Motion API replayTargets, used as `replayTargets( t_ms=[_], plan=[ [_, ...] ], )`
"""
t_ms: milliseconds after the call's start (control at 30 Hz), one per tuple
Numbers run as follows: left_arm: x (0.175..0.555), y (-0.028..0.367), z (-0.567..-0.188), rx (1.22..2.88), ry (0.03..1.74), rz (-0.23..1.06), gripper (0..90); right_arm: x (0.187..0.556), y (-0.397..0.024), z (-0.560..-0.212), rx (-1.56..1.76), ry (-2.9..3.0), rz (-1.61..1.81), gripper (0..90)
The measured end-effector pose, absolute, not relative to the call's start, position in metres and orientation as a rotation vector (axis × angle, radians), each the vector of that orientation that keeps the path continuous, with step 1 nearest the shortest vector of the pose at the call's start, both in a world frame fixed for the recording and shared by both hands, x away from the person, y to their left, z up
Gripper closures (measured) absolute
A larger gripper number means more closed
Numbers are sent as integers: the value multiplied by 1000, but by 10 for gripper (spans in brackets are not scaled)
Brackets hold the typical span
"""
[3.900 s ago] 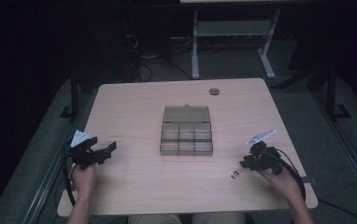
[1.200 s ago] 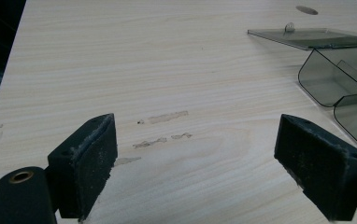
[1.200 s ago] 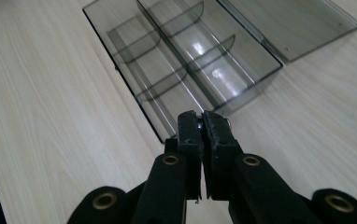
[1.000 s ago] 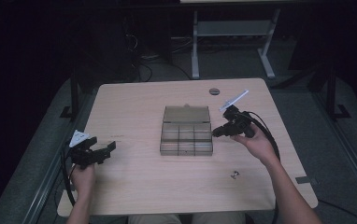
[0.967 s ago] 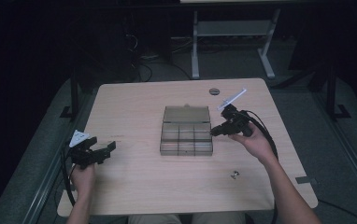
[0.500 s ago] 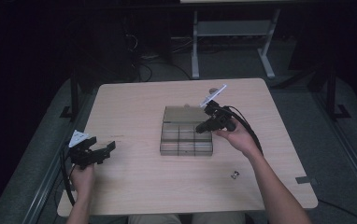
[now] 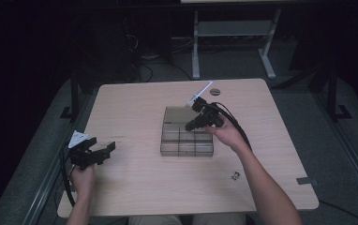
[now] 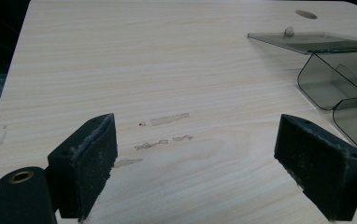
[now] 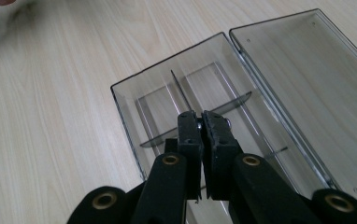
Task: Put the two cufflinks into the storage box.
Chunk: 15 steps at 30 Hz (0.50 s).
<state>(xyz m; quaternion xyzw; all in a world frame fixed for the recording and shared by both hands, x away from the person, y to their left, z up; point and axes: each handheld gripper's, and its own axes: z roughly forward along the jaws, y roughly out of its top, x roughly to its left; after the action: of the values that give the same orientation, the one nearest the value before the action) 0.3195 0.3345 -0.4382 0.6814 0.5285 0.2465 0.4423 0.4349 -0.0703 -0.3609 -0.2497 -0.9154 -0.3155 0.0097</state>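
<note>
From the high view, the right tool is stretched out over the smoky plastic box at the middle of the bench, its tips above the box's far compartments; the reach suggests it is there to drop something in. The lid lies flat on the far side, hinged back so the compartments stand clear. The left tool rests low at the near left, well apart from the box, seemingly just waiting. A small metal part sits on the bench near right of the box, probably next to be sorted.

In the left gripper view, the left tool has its jaws spread wide over bare wood with nothing between them. The box shows at the far right, with its lid beyond.

In the right gripper view, the right tool has its jaws nearly together, pinching a small shiny screw at the tips. It hangs directly over a divided compartment of the box, just beside the thin dividers, so a release should land the screw inside. The lid lies to the right.
</note>
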Motion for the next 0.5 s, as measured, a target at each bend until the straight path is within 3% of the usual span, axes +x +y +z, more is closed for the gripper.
replayTargets(
  t_ms=[500],
  plan=[
    [320, 335, -438, 1690, 1309, 612, 129, 448, -38, -367, -720, -2858, -934, 860]
  ],
)
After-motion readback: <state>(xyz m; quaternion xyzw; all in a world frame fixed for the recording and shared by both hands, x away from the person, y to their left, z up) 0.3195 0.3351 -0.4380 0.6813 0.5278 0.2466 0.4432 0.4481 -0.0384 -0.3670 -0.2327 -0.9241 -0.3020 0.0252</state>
